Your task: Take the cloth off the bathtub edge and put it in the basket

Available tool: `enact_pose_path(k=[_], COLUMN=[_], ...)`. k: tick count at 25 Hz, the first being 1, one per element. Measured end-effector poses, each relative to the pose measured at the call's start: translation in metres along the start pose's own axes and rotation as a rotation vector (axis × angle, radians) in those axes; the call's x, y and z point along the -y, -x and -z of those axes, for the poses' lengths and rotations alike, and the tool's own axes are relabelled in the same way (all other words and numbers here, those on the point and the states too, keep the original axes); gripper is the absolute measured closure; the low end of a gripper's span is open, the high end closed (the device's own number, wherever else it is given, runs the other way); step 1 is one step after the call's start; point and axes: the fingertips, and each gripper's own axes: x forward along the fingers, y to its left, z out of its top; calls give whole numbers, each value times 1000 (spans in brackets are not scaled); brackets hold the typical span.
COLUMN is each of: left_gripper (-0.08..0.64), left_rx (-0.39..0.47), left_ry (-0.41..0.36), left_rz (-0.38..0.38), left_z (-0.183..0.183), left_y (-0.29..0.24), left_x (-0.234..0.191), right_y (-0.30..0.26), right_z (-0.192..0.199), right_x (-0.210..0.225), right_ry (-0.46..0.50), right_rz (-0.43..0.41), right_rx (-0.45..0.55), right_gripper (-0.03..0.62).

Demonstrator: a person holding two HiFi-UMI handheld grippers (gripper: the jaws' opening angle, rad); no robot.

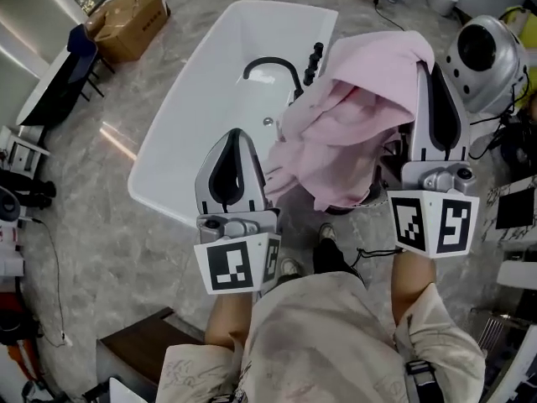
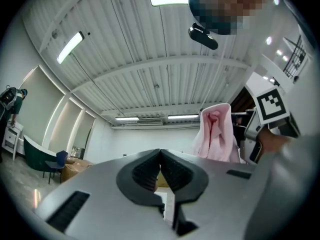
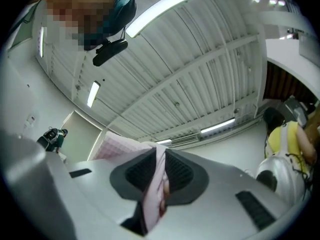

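Two tools hang above the bathtub (image 1: 201, 99) in the head view, the cloth (image 1: 352, 133) bunched over the right tool (image 1: 436, 107) (clear of the rim). Left gripper view: left tool (image 2: 160, 155) clenched, empty. Right gripper view: jaws pinch the cloth, seemingly a fold.

Open floor (image 1: 92, 225) left of bathtub (image 1: 180, 124); black faucet (image 1: 270, 64) over its basin.

The pink cloth (image 1: 352, 133) is soft, crumpled fabric with a fine waffle weave. The bathtub (image 1: 180, 116) is smooth, glossy white. The floor (image 1: 109, 250) is polished grey marbled stone. The right gripper (image 3: 159, 154) has matt grey plastic fingers (image 3: 235, 184) with ribbed black pads (image 3: 179, 171).
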Motion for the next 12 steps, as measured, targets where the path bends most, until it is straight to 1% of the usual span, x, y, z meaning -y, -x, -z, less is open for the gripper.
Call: enact_pose_path(k=[9,12], left_gripper=[557,557], left_rx=[8,1], left_ry=[45,59], left_rz=[163,207], left_z=[9,21], left_y=[-49,-65], left_x=[70,96], right_y=[13,20], right_z=[-23,-20], right_x=[86,114], right_ry=[107,130], right_rz=[165,198], right_rx=[25,16], right_gripper=[551,551])
